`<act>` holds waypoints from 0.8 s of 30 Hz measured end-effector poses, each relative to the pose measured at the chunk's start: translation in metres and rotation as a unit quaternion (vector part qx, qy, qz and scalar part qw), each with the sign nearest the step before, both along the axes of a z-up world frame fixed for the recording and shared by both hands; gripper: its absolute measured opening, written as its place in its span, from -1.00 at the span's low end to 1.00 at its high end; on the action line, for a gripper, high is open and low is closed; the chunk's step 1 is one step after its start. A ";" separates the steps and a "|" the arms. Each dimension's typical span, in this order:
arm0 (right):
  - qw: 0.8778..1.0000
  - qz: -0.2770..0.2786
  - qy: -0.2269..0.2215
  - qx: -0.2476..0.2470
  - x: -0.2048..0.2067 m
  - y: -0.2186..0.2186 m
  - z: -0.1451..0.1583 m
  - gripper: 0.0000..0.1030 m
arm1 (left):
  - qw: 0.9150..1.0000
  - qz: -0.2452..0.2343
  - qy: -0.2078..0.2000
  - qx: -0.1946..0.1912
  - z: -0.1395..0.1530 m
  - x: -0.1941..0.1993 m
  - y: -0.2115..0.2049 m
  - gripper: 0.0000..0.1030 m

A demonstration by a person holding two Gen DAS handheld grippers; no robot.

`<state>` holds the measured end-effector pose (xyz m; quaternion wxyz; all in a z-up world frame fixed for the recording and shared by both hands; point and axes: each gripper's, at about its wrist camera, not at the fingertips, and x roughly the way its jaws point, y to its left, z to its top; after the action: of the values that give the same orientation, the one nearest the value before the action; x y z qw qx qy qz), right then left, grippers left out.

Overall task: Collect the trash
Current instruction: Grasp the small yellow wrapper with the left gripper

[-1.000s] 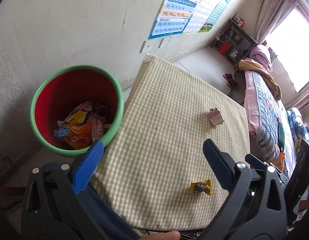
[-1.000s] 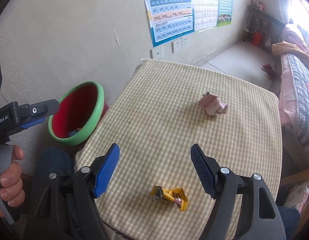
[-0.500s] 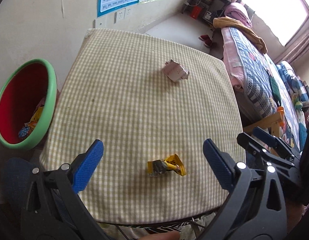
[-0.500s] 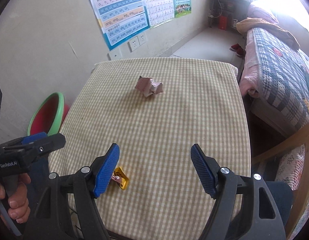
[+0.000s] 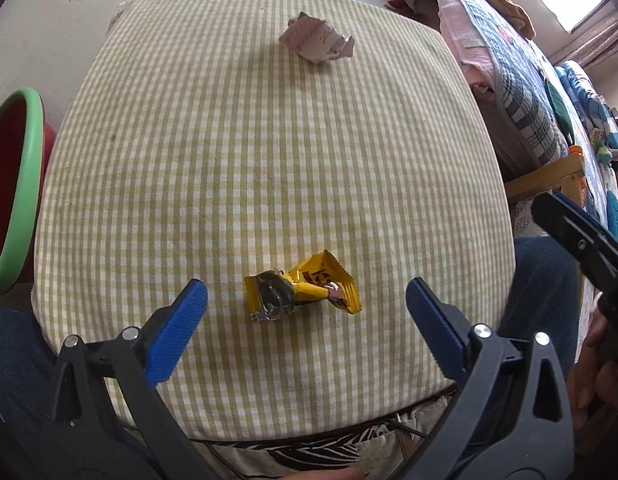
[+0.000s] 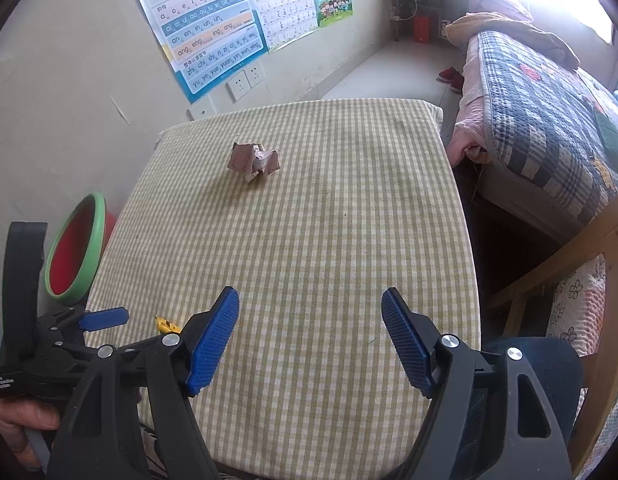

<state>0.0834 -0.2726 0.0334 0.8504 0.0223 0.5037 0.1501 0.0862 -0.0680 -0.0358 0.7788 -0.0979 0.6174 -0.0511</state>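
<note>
Yellow crinkled foil wrapper (image 5: 302, 288) sits between left gripper (image 5: 307, 302) fingers, spread wide; right gripper (image 6: 310, 334) spread, empty. Risk: thin foil slips flat on checked cloth bench (image 5: 269, 140).

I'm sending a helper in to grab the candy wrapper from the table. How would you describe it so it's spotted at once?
Find the table with the checked cloth beside the green-rimmed bin. Near the table's front edge, between the open left gripper fingers, lies the yellow wrapper. It is bright yellow with a dark foil end, unlike the pale pink crumpled paper farther back.

left claw (image 5: 305, 296): black frame | ribbed blue pads (image 5: 177, 330) | silver screws (image 5: 480, 331)
</note>
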 end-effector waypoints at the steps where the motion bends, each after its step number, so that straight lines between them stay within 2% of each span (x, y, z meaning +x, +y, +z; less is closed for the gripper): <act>1: 1.000 0.001 0.000 0.000 0.000 -0.001 0.000 0.39 | 1.000 -0.003 0.005 0.003 -0.004 0.000 -0.003 0.89; 6: 1.000 0.002 0.001 -0.002 0.001 -0.001 -0.001 0.39 | 1.000 -0.015 0.013 0.023 -0.021 0.003 -0.013 0.88; 8: 1.000 0.002 0.002 -0.002 0.001 0.000 -0.001 0.39 | 0.999 -0.017 0.019 0.025 -0.026 0.004 -0.015 0.82; 12: 1.000 0.005 0.002 -0.003 0.002 0.003 -0.001 0.39 | 0.998 -0.025 0.029 0.039 -0.038 0.008 -0.021 0.46; 15: 1.000 0.007 0.003 -0.004 0.002 0.006 -0.002 0.39 | 0.998 -0.024 0.029 0.048 -0.043 0.009 -0.021 0.29; 17: 1.000 0.008 0.004 -0.004 0.002 0.007 -0.002 0.39 | 0.998 -0.026 0.025 0.052 -0.041 0.009 -0.020 0.05; 18: 1.000 0.009 0.004 -0.004 0.003 0.008 -0.002 0.39 | 0.998 -0.025 0.024 0.049 -0.039 0.009 -0.019 -0.14; 24: 1.000 0.020 0.005 -0.005 0.008 0.020 -0.005 0.39 | 0.999 -0.013 0.021 0.042 -0.031 0.005 0.004 -0.25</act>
<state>0.0910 -0.2525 0.0288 0.8448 0.0091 0.5091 0.1643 0.0909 -0.0639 -0.0671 0.7685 -0.0582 0.6364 -0.0329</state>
